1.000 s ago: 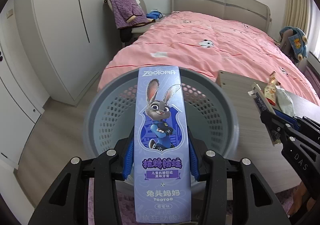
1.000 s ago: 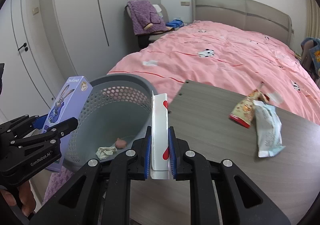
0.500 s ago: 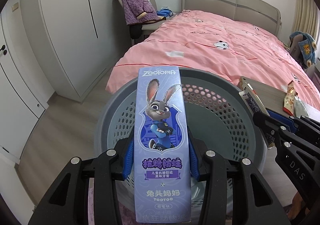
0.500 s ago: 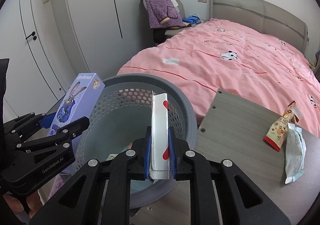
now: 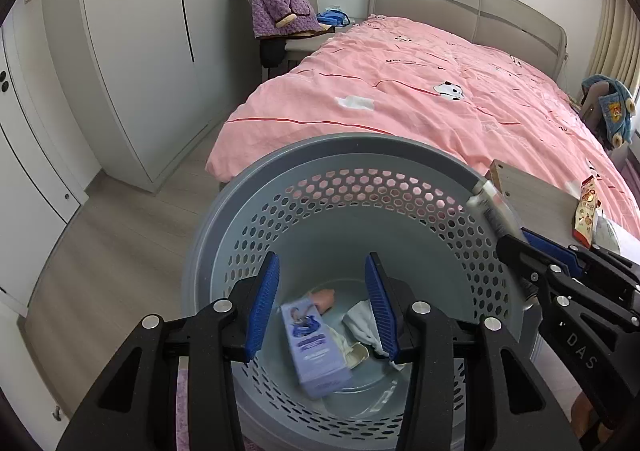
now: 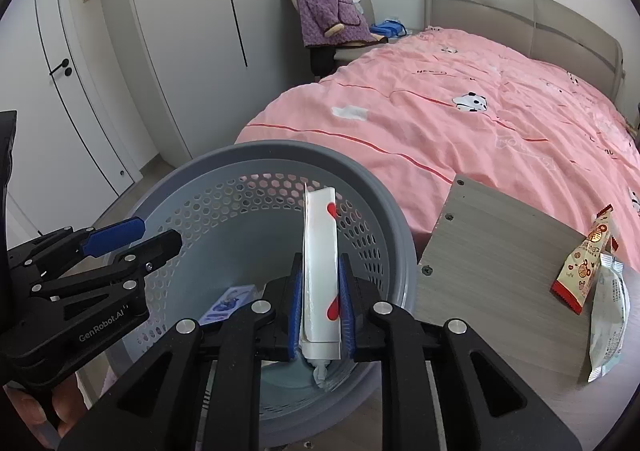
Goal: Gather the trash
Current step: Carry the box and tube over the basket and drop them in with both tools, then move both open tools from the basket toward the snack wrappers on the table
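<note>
While the left tool [image 5: 320, 307] hangs empty with its jaws apart over the grey basket [image 5: 404, 149], the purple toothpaste box [image 5: 316, 347] lies at the bottom among other scraps. The right tool [image 6: 320, 307] is clamped on the white tube [image 6: 320, 259], which sits above the basket opening. Best bet imo: loosen the grip only with the tube inside the rim, so it drops clean. Two snack wrappers [image 6: 584, 259] wait on the tabletop [image 6: 492, 251].
</note>
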